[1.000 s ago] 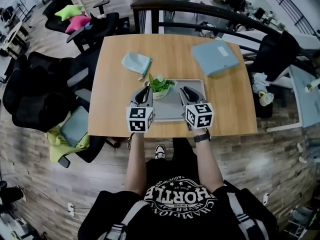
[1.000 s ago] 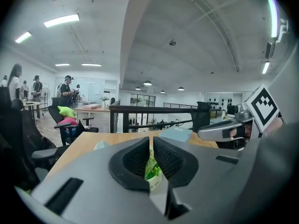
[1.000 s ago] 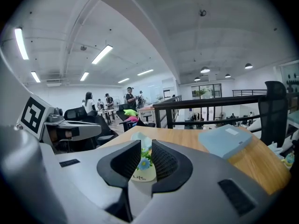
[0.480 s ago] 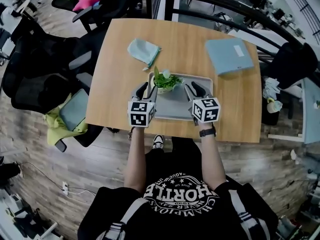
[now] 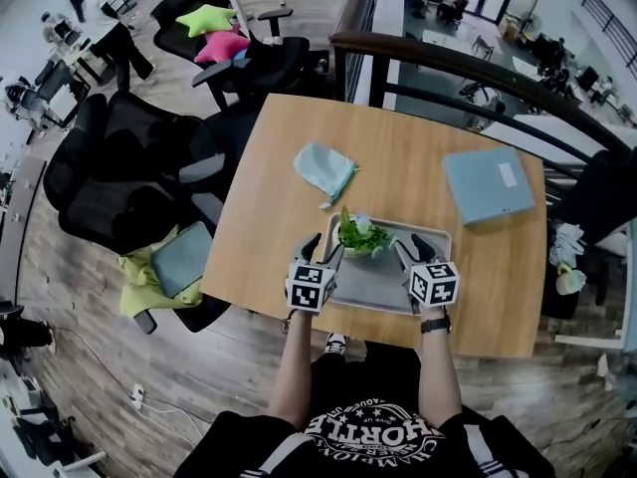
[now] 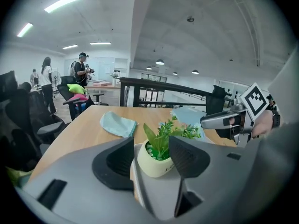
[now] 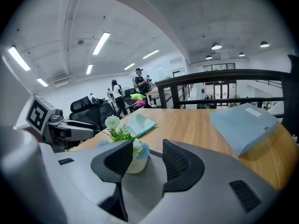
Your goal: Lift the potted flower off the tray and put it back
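Observation:
The potted flower [image 5: 360,237], a cream pot with green leaves and pale blooms, stands on the far left part of the grey tray [image 5: 383,285]. My left gripper [image 5: 320,253] is at the tray's left front, just left of the pot. Its jaws are opening, and the pot [image 6: 156,161] shows just beyond the gap, untouched. My right gripper [image 5: 409,251] is over the tray's right front. Its jaws are opening too, with nothing between them. The pot [image 7: 131,161] sits ahead of the right gripper, to the left. Each gripper also shows in the other's view: the right gripper [image 6: 232,121] and the left gripper [image 7: 60,127].
A light blue cloth [image 5: 325,170] lies on the wooden table [image 5: 289,217] beyond the tray. A blue folder [image 5: 488,184] lies at the far right. Black office chairs [image 5: 129,167] crowd the table's left side. A dark railing [image 5: 448,68] runs behind the table. People stand far off.
Both grippers have sunk toward the tray's front and look smaller in the head view. The pot has stayed on the tray. The head camera's view has shifted.

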### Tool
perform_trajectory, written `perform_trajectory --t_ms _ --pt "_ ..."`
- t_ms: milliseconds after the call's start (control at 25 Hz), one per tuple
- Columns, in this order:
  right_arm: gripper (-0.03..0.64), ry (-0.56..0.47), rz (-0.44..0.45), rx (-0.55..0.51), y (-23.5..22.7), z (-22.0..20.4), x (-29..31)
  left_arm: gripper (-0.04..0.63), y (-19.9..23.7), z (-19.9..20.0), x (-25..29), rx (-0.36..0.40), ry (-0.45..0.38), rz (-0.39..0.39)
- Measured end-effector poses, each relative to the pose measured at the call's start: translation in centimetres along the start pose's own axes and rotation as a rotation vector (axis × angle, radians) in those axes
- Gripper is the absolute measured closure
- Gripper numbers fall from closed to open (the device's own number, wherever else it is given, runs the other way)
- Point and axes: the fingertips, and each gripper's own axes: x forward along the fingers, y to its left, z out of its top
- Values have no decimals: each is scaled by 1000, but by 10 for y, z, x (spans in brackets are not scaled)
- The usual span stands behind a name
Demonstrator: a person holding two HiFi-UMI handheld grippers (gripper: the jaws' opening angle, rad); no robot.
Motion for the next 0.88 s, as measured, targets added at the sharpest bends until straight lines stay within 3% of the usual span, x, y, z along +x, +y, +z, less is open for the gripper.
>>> perform_trajectory --t_ms 240,440,600,880 --pt "407 5 24 -5 -8 6 17 332 18 2 12 -11 13 15" --pt "336 62 71 -53 -16 -8 28 299 20 -17 26 28 83 -15" --pt "313 100 138 -122 -15 -15 37 255 24 -23 32 58 94 -53" --pt "203 124 228 -241 -18 -27 57 222 25 -31 48 145 125 -154"
